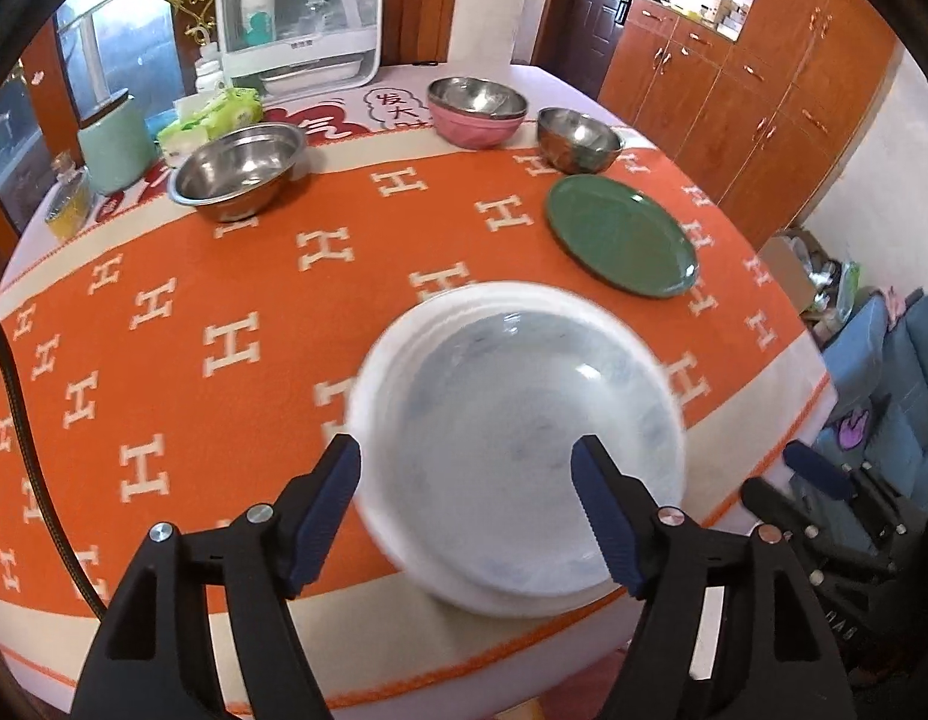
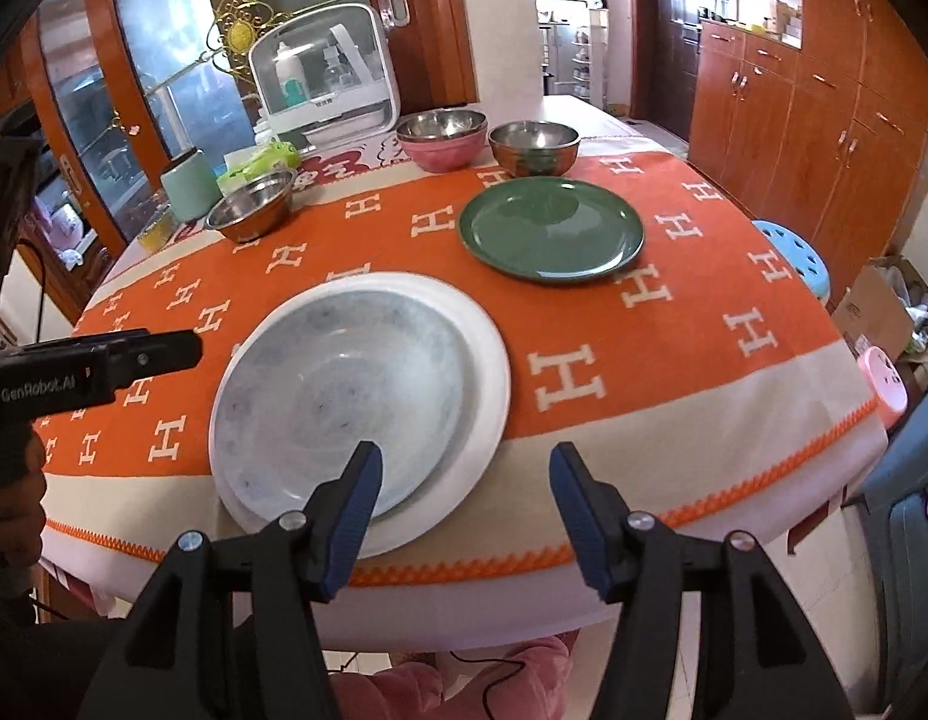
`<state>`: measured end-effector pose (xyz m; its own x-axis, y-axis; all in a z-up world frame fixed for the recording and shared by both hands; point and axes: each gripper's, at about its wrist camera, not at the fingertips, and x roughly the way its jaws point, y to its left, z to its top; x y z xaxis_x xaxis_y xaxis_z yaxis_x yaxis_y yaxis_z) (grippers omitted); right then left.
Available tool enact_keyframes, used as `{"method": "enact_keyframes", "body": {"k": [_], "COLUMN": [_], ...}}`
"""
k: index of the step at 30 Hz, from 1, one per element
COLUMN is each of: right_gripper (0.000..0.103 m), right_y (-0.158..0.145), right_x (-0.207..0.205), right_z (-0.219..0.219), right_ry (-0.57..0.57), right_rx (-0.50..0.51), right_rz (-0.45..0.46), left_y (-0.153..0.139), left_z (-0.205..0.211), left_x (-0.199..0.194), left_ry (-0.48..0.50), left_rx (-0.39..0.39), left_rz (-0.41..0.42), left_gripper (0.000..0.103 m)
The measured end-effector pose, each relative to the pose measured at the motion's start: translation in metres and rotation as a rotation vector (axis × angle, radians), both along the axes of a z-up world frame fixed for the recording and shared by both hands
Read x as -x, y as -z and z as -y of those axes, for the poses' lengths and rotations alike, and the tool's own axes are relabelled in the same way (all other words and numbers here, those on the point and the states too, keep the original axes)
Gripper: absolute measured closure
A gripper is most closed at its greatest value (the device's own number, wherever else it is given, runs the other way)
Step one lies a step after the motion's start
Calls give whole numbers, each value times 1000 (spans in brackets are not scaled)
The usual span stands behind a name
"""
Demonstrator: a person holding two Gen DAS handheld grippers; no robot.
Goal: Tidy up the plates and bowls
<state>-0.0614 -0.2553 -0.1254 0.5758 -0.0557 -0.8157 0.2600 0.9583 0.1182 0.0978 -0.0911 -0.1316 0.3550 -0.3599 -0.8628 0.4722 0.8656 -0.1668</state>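
Left wrist view looks down past the left gripper (image 1: pixel 467 507), whose jaws stand wide with nothing pressed between them; the marbled blue-grey plate (image 1: pixel 518 456) lies just ahead of and below its fingertips, stacked on a white plate (image 2: pixel 485 396) near the table's close edge. Right wrist view shows the right gripper (image 2: pixel 464 510) also spread wide and empty, with that stack ahead and to its left. Farther ahead of both sit a green plate (image 2: pixel 551 231), a steel bowl (image 2: pixel 534 147), a steel bowl nested in a pink bowl (image 2: pixel 443 141) and a wide steel basin (image 1: pixel 239 171) on the orange tablecloth (image 2: pixel 674 324).
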Motion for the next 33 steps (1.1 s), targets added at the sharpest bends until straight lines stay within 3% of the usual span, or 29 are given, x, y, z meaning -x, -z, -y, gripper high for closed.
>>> {"method": "enact_keyframes", "body": {"k": [6,22,33], "right_gripper": [45,45,45], "right_y": [-4,-23,-6], "right_x": [-17,-82,-117], "right_z": [35,132,185], "right_ry": [-42,-175,-238], "right_rx": [-21,-25,-86], "right_rz": [8,93,60], "left_y": [-12,-30,-10], "left_z": [43,131,178], "left_x": [-2,-39,-64], "left_ry": [14,-53,-119], "left_rx": [-37,-33,-85], "left_rz": [18,81,13], "left_gripper": [31,29,28]}}
